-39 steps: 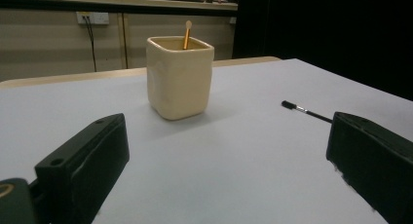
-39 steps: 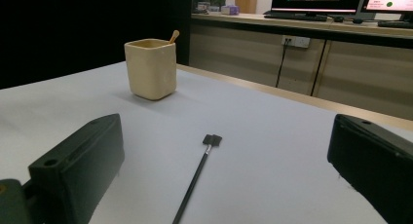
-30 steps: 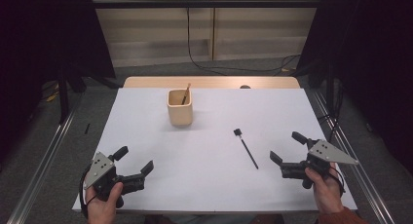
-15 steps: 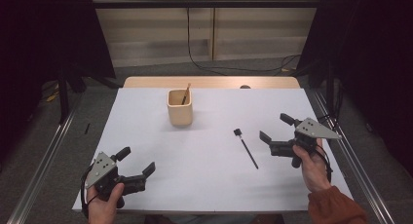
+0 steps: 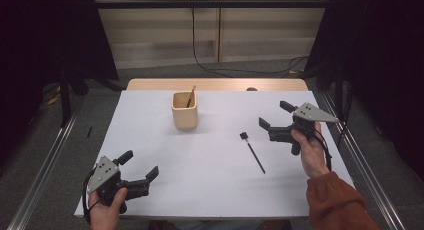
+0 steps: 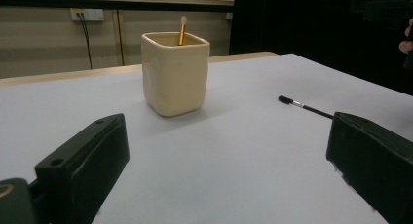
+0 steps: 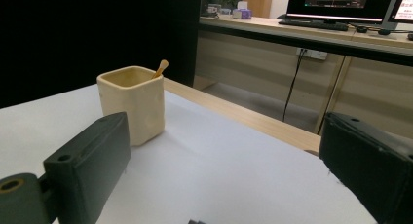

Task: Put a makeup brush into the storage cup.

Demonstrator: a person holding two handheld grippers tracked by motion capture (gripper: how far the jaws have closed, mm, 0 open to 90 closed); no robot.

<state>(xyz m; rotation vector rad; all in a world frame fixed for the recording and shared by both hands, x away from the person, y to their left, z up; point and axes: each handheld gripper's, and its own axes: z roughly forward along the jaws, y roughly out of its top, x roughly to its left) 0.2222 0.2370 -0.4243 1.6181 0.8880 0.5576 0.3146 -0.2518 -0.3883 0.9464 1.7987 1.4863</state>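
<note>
Hovering right gripper (image 5: 272, 115) beside brush (image 5: 252, 151).

Beige cabinets (image 5: 210, 35) behind the white table (image 5: 210, 170), dark curtains (image 5: 45, 40) flanking

The cup (image 5: 184, 110) ahead of the left gripper (image 5: 138, 171) looks like glazed ceramic, cream, smooth with a soft sheen, its wall slightly dimpled. The stick (image 5: 190, 96) standing in it seems plain wood, matt. Both grippers, the right gripper (image 5: 274, 119) too, have jaws of dull black plastic, faintly grainy, with grey matt plates on top. The slim brush (image 5: 254, 153) just left of the right gripper looks black, its handle lightly glossy. The table cover (image 5: 210, 190) under them is white, matt, smooth like paper; beyond it the tabletop edge (image 5: 215, 84) shows pale wood grain.
</note>
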